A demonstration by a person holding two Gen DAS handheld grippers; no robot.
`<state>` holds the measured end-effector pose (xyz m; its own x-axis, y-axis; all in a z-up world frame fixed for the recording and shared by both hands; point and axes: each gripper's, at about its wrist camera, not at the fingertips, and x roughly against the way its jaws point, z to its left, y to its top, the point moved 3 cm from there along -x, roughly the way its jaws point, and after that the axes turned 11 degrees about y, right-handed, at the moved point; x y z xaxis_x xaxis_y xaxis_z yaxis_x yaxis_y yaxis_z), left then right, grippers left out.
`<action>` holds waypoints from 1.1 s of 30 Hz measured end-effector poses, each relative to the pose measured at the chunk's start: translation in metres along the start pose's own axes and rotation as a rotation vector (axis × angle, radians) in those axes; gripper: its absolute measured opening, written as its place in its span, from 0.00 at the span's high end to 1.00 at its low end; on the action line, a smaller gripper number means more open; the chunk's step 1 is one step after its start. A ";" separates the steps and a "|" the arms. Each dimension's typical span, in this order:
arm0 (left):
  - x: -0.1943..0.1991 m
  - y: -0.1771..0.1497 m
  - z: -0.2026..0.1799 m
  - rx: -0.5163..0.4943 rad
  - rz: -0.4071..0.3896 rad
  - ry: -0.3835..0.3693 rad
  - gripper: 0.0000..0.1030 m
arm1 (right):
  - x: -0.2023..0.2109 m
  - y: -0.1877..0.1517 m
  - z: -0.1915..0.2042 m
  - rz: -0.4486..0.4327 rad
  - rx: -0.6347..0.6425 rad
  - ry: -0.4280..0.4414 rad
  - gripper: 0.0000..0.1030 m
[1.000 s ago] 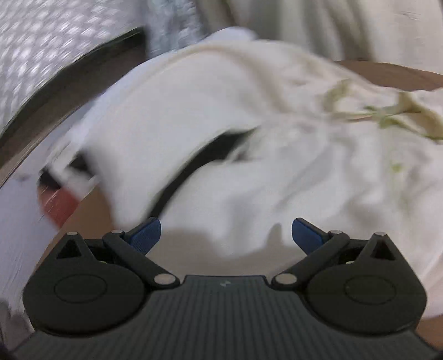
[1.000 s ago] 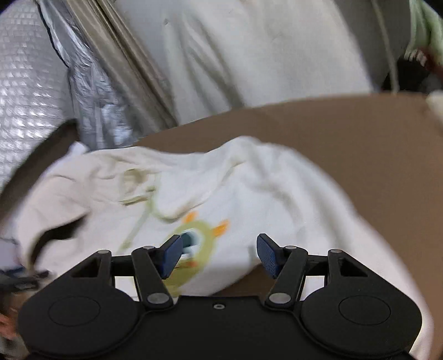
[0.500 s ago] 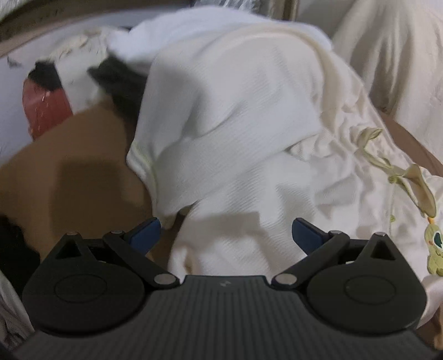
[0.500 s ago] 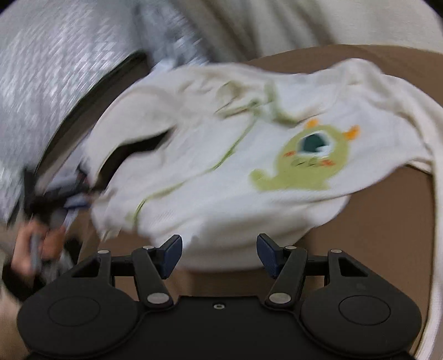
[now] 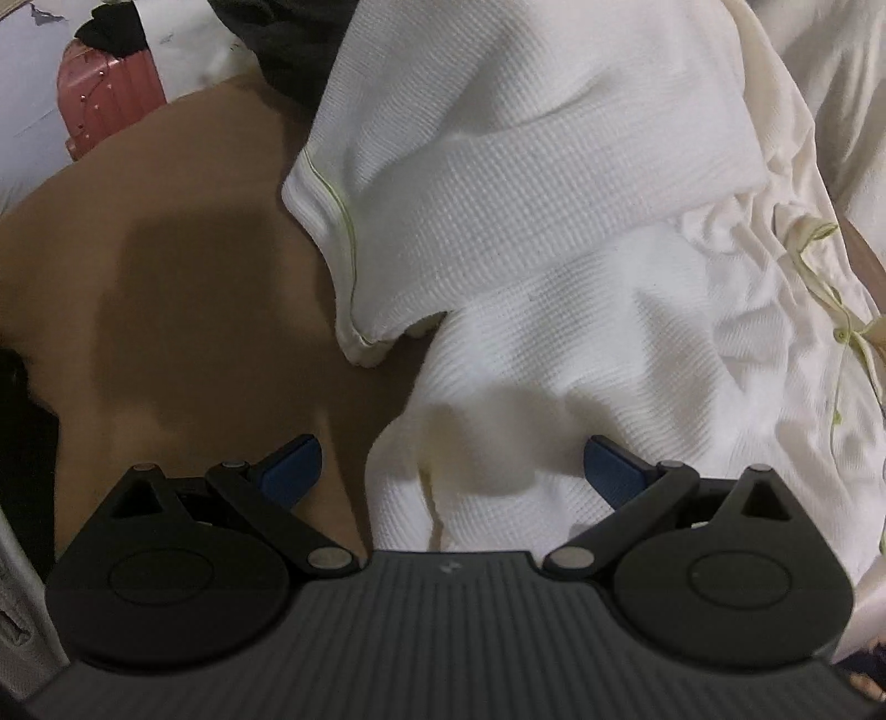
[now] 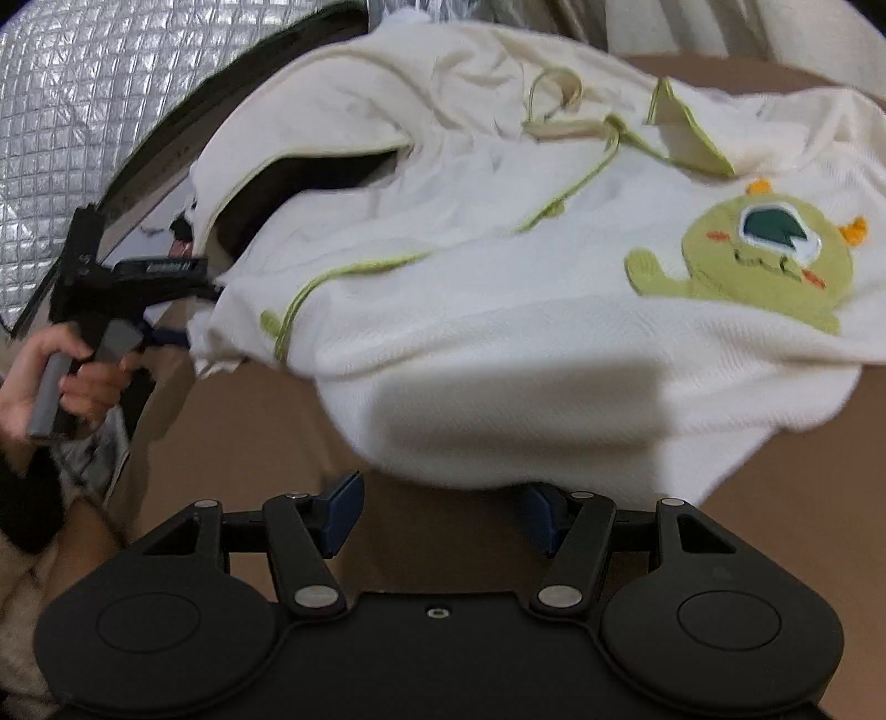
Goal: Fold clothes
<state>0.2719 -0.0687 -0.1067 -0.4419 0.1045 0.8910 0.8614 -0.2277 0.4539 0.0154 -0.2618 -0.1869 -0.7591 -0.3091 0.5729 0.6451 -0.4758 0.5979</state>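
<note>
A cream waffle-knit baby garment [image 5: 554, 266] with green piping lies rumpled on a brown surface [image 5: 166, 288]. In the right wrist view the same garment [image 6: 498, 310] shows a green monster patch [image 6: 753, 266] and tie strings. My left gripper [image 5: 451, 468] is open, its blue pads on either side of a fold at the garment's near edge. A sleeve cuff [image 5: 365, 343] hangs just ahead of it. My right gripper [image 6: 443, 515] is open at the garment's lower hem, with cloth lying over the right pad. The left gripper [image 6: 177, 332] also shows at the garment's left edge, held by a hand [image 6: 66, 376].
A pink suitcase [image 5: 105, 94] and dark cloth [image 5: 293, 50] sit beyond the brown surface at upper left. Silver quilted foil [image 6: 83, 111] lines the back left. Pale fabric [image 5: 830, 83] hangs at the far right. Brown surface [image 6: 803, 454] lies bare near the right gripper.
Both grippers have moved closer and lower toward the garment, still open. The left one now straddles the near edge; the right one has come in under the hem.
</note>
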 end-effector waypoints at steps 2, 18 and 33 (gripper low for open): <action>-0.004 -0.001 0.001 0.010 0.022 -0.013 0.00 | -0.005 0.003 -0.001 -0.040 0.003 -0.018 0.37; 0.113 0.000 -0.013 -0.053 -0.380 -0.316 0.88 | 0.103 0.051 0.056 -0.468 0.250 -0.335 0.95; 0.018 -0.030 -0.105 -0.356 -0.408 0.129 0.85 | 0.111 0.032 -0.011 -0.409 0.039 -0.417 0.54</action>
<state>0.2115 -0.1613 -0.1054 -0.7681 0.1385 0.6251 0.4862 -0.5091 0.7102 -0.0490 -0.3201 -0.1101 -0.8532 0.2474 0.4591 0.3159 -0.4553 0.8324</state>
